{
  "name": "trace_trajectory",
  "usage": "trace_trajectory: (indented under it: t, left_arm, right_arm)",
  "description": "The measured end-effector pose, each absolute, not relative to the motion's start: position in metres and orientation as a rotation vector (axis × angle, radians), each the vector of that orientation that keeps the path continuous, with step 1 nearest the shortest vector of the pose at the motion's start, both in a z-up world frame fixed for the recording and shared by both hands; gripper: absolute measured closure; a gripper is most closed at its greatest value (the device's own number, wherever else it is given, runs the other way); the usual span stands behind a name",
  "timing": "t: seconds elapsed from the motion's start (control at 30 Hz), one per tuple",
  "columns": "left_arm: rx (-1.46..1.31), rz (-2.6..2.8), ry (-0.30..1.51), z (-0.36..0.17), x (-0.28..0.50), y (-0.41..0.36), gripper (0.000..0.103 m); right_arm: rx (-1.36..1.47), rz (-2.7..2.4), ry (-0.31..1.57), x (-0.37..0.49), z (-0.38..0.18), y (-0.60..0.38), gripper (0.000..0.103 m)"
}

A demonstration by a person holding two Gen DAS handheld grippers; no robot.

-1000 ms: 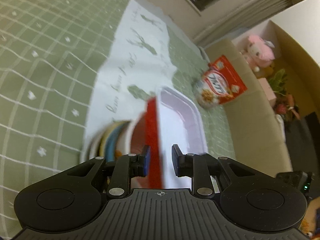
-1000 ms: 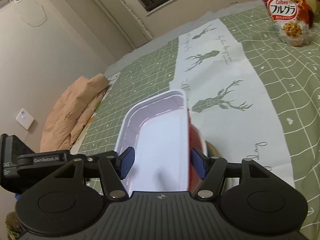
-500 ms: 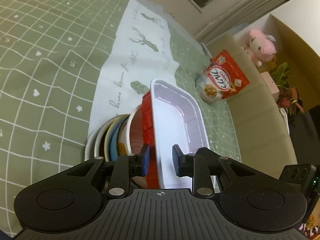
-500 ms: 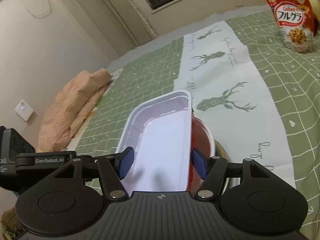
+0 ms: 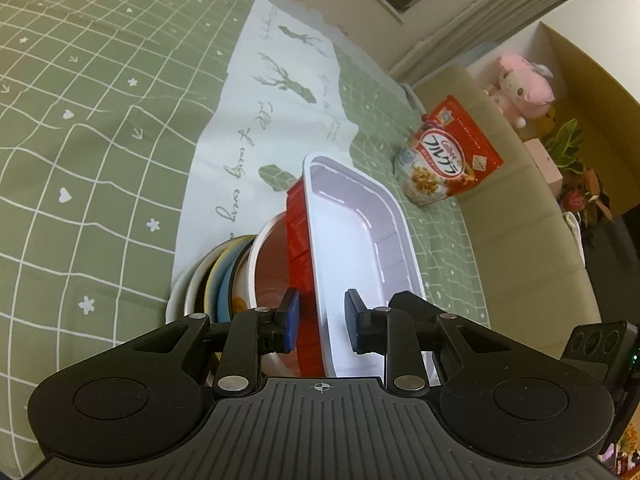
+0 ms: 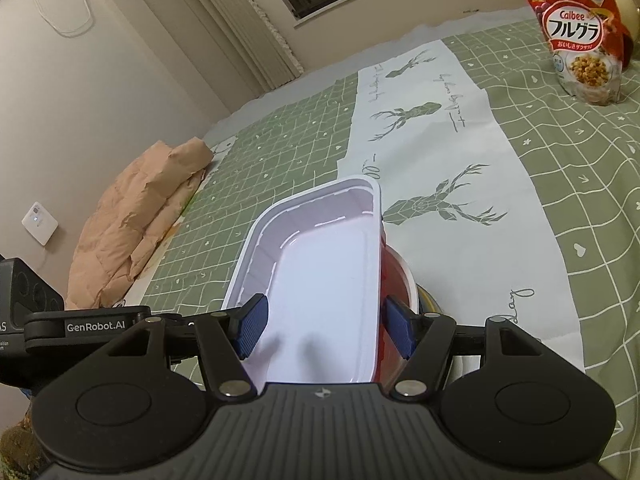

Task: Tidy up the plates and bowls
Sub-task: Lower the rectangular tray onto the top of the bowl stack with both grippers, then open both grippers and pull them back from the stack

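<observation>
Red-walled rectangular tray [image 5: 352, 256] with white inside is being perched, tilted, on stack of bowls and plates [image 5: 224, 276] at lower centre of frame. Risk is being judged: tray sliding or tipping off round rims if released unevenly, since fit looks poor. Left gripper [image 5: 322, 322] is being kept spread, tray's rim passing between blue pads, gaps visible. Right gripper [image 6: 324, 330] is being kept spread likewise, straddling tray's side wall, rim just beside right-hand pad.

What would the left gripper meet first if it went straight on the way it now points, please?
Most likely the rectangular tray: the left gripper already straddles its long side wall, red outside, white inside, so that wall lies directly ahead.
</observation>
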State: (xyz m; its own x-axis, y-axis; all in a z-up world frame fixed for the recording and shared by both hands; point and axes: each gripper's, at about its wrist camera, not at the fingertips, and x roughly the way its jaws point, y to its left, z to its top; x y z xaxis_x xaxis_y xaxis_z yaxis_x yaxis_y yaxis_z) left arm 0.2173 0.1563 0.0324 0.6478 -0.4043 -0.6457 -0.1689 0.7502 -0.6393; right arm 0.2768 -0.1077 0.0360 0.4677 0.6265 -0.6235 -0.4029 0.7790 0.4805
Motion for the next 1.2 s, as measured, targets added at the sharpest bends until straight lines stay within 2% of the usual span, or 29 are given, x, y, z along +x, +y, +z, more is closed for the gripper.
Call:
trace_trajectory:
  t: [0.93,1.2]
  left_arm:
    - [-0.789,-0.157,0.821,0.043,0.189,0.164,0.076]
    - [-0.705,-0.067,0.678,0.062,0.151,0.163,0.076]
  right_arm:
    - [0.262,0.646,0.844,0.259,0.046,-0.109,0.038]
    - [0.192,0.552,0.698,0.227,0.058,-0.124,0.037]
